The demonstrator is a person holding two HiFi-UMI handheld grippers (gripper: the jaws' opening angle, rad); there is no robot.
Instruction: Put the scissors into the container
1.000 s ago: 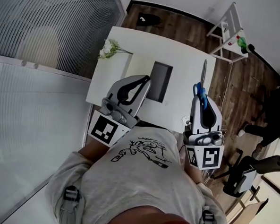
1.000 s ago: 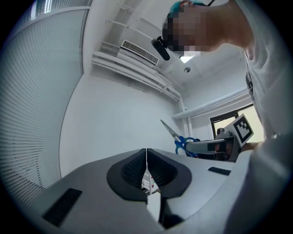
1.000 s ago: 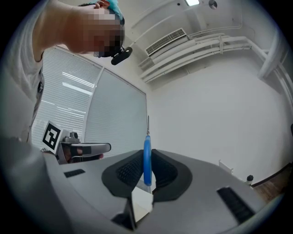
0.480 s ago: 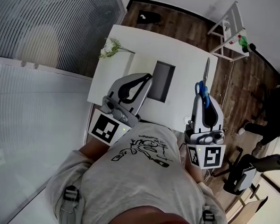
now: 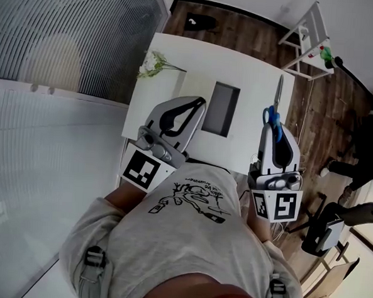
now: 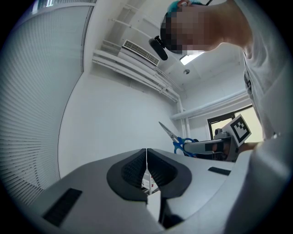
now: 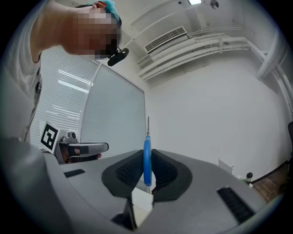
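Right of centre in the head view: right gripper (image 5: 273, 126) fingers clenched on the blue handle of the scissors (image 5: 278, 94), blades out over the white desk (image 5: 257, 74). Left gripper (image 5: 199, 104) fingers pressed together, empty. Dark container (image 5: 221, 108) sits mid-desk; scissors not yet inside. Carry-over and release remain.

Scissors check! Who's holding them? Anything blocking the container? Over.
Right gripper shut on scissors, blades forward. Left gripper shut, empty. Container waits on table, nothing in the way.
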